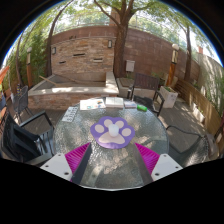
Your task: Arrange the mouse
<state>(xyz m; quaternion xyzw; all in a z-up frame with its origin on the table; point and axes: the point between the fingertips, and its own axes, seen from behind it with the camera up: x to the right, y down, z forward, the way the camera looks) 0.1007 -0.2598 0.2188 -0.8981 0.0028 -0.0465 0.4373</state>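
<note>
Now, from the gripper view: the tongs (113,158) hover level above a round glass counter (150,125), fingers spread wide apart and gripping nothing, magenta pads (76,155) showing at seven and five o'clock. Straight ahead at twelve o'clock, just beyond the fingertips, lies a purple paw-shaped mouse pad (112,131). Past it, at eleven o'clock, a white keyboard (92,103) sits at the far rim. The mouse itself cannot be made out.
</note>
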